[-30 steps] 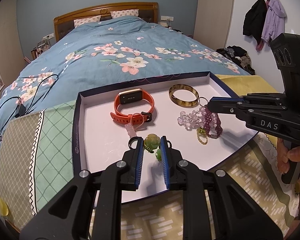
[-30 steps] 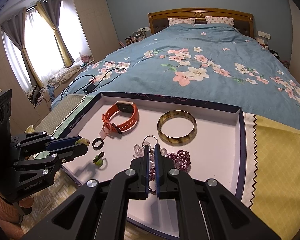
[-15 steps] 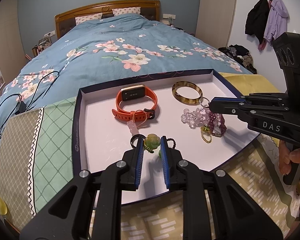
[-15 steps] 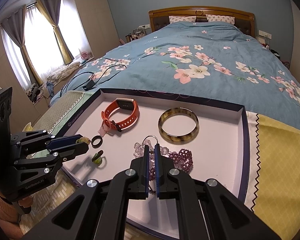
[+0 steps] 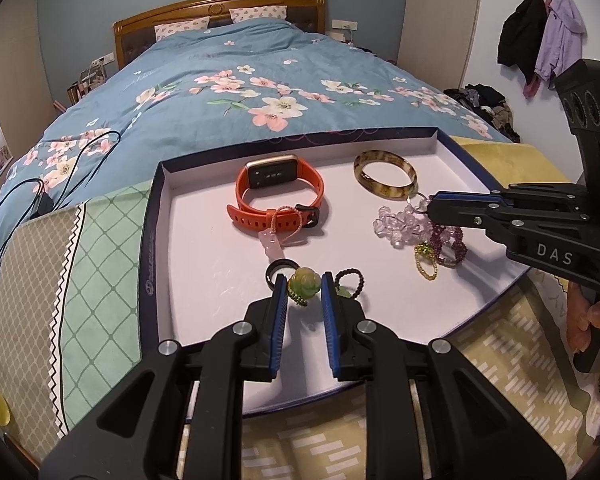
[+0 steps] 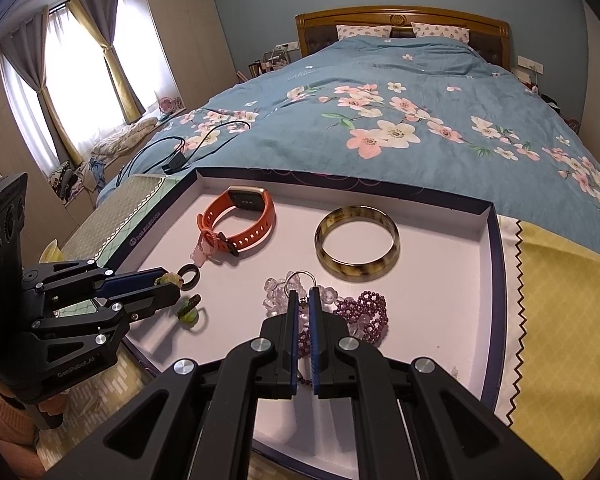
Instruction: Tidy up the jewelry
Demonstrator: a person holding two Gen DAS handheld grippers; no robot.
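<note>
The left hand-held gripper [image 5: 304, 286] is clamped on a green flower bead [image 5: 305, 282] just over the near part of the white tray [image 5: 188, 264], beside a black ring [image 5: 278, 270]. The right hand-held gripper [image 6: 303, 294] is closed tight on a small metal ring [image 6: 300, 280] at the heap of clear and purple bead bracelets [image 6: 362, 312]. Farther in lie an orange smartwatch [image 5: 278, 196] and an amber bangle [image 5: 385, 176], apart from each other. Behind the tray spreads the bed's blue flowered quilt [image 5: 260, 80].
</note>
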